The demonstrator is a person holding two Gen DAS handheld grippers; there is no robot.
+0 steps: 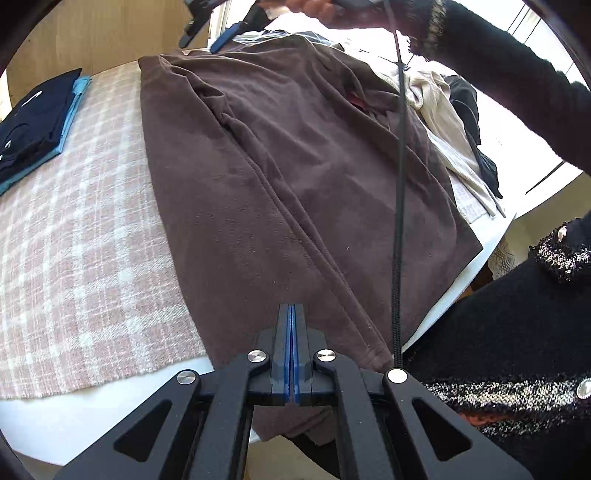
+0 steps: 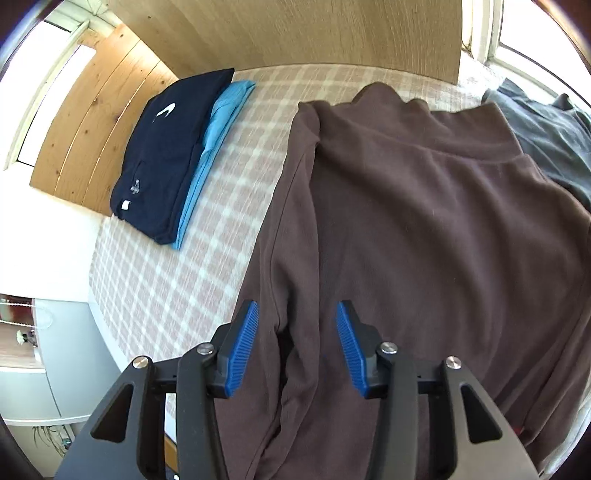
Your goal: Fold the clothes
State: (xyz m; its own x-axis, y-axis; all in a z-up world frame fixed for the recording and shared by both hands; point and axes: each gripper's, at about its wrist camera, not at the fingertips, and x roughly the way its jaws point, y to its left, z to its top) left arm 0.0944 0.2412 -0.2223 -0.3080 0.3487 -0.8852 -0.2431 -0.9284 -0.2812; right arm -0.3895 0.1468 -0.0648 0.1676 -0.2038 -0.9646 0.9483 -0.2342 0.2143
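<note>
- Lying spread across the checked pink-and-white cloth (image 2: 173, 288) on the tabletop (image 1: 495, 240) is the brown fleece garment (image 1: 288, 177), which takes up most of both views and hangs a bit over the near edge.
- Left tool (image 1: 291, 314) has its blue pads pressed flat together right at the garment's near hem. Can't tell whether any fabric is caught between them.
- Right tool (image 2: 297, 332) sits above the brown fleece with its blue pads spread, nothing pinched between them, just cloth lying underneath.
- From the left wrist view you can also see the right tool up at the far end of the garment, with the person's hand (image 1: 314, 9) on it and a black sleeve (image 1: 517, 74) behind.
- A folded navy top (image 2: 166, 155) sits on a folded light blue one (image 2: 214, 147) off to the left, well apart from the fleece.
- More unfolded clothes, beige (image 1: 439, 122) and dark grey (image 2: 546, 129), are piled just beside the garment's right edge.
</note>
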